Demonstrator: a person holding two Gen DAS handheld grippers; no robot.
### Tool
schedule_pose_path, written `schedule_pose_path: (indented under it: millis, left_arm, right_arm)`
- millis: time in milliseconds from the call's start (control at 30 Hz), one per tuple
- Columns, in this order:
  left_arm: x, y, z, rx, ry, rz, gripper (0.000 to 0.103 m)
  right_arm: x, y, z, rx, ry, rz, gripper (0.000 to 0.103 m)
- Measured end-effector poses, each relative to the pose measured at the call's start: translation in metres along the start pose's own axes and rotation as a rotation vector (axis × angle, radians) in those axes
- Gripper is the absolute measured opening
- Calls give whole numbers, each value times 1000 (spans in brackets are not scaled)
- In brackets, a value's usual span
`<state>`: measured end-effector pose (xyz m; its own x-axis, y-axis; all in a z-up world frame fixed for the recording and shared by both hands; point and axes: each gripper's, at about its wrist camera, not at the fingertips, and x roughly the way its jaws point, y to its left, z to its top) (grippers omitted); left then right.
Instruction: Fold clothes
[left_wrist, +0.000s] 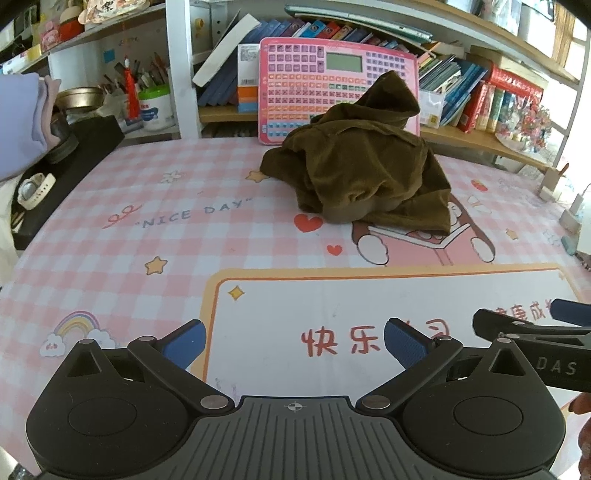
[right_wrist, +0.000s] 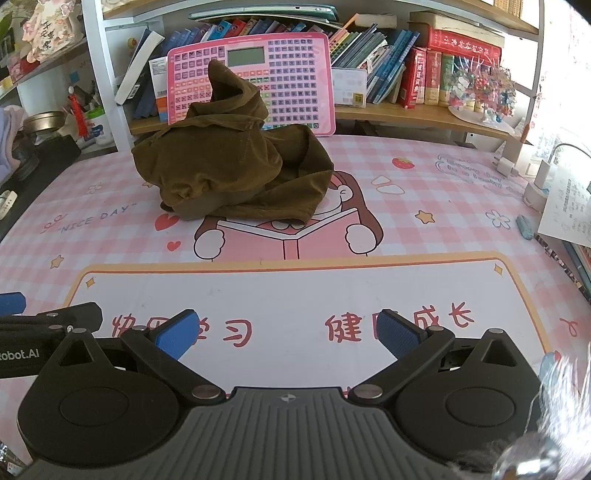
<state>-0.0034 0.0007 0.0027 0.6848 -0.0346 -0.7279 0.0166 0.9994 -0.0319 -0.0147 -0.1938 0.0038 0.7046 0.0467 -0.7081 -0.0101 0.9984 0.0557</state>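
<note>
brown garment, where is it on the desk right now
The brown garment lies crumpled at the far middle of the pink checked desk mat, just in front of the pink keyboard toy, ahead of both open grippers.

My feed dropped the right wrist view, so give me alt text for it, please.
A crumpled brown garment sits in a heap on the pink checked mat, in front of a pink keyboard toy leaning against bookshelves. The right gripper is open and empty above the mat's near end, apart from the garment. The left gripper shows at the left edge.
</note>
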Motion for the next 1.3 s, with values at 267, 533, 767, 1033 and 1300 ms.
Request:
schedule_pose_path:
  millis: [267,533,767,1033,1300]
  left_arm:
    - [0,1,1,0,-1,5,103]
    - [-1,1,1,0,-1,11,103]
    - [-1,1,1,-4,-1,9,103]
    - [-1,2,1,-13,1,1,103]
    - [4,7,0,-52,25,-14,103]
  right_arm:
    - [0,0,0,2,3,0,103]
    - [0,-1,-1,5,8,2,103]
    - [0,-1,-2,8,11,3,103]
    - [-1,-2,-2,12,11,2,103]
    - [1,-6,-5,30,28,7,103]
